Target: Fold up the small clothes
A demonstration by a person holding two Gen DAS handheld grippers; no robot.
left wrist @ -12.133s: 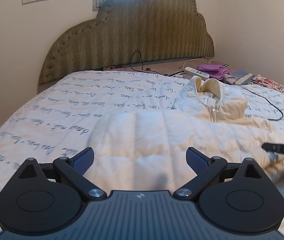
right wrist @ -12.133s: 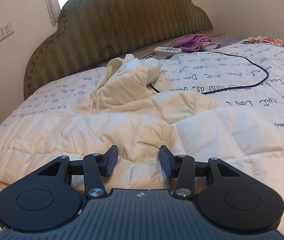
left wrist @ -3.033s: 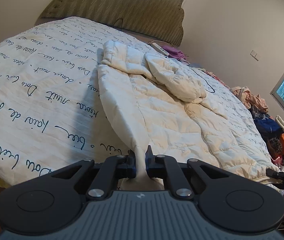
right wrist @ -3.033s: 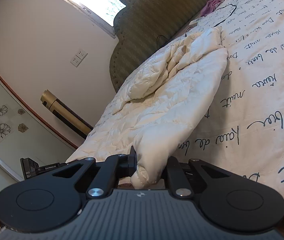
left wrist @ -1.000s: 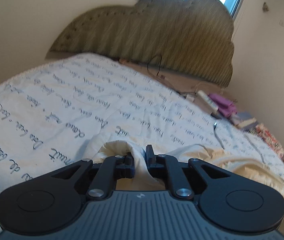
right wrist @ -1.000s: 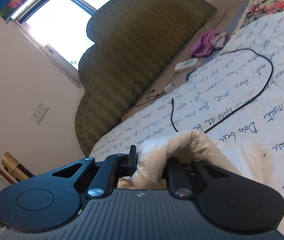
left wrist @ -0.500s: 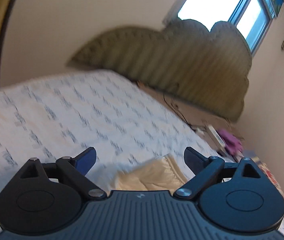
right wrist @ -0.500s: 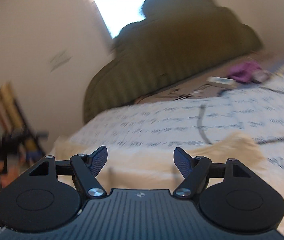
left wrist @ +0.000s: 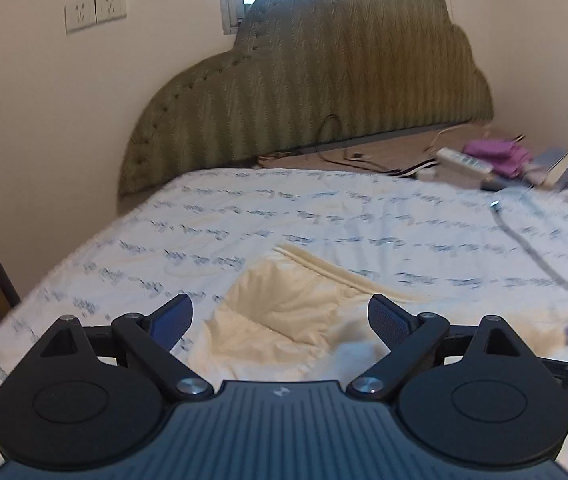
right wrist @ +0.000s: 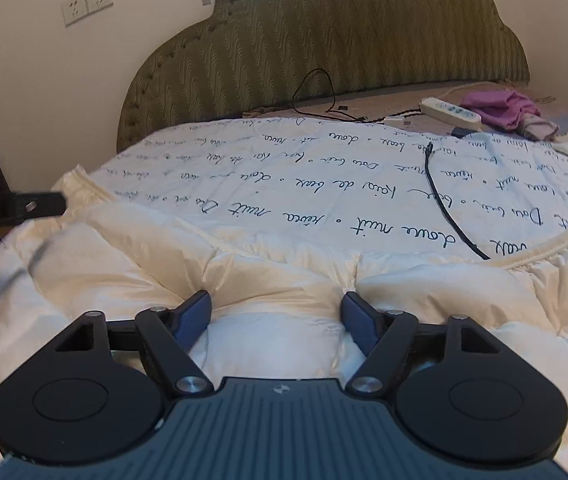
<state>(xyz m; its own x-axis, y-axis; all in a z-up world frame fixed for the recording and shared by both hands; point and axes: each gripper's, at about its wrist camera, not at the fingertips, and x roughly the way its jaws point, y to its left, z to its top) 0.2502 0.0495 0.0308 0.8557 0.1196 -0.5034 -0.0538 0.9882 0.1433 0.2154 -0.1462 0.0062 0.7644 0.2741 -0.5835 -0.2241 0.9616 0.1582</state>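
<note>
A cream quilted jacket (left wrist: 284, 320) lies folded on the white bedspread with blue handwriting print (left wrist: 324, 216). My left gripper (left wrist: 280, 318) is open and empty, hovering just above the jacket's near left edge. In the right wrist view the jacket (right wrist: 244, 276) spreads across the foreground, its ribbed hem (right wrist: 544, 248) at the right. My right gripper (right wrist: 276, 312) is open and empty, its fingertips low over the jacket's puffy fold. The left gripper's dark finger (right wrist: 16, 206) shows at the left edge of the right wrist view.
A green padded headboard (left wrist: 324, 92) stands behind the bed. A black cable (right wrist: 444, 208) runs across the bedspread to the jacket's hem. A white power strip (right wrist: 450, 112) and purple cloth (right wrist: 504, 108) lie at the far right. Wall sockets (left wrist: 96, 10) are at upper left.
Both grippers held the jacket's edge a second ago, then opened and let it go. The jacket now lies folded on the bed and both grippers have drawn back over it.
</note>
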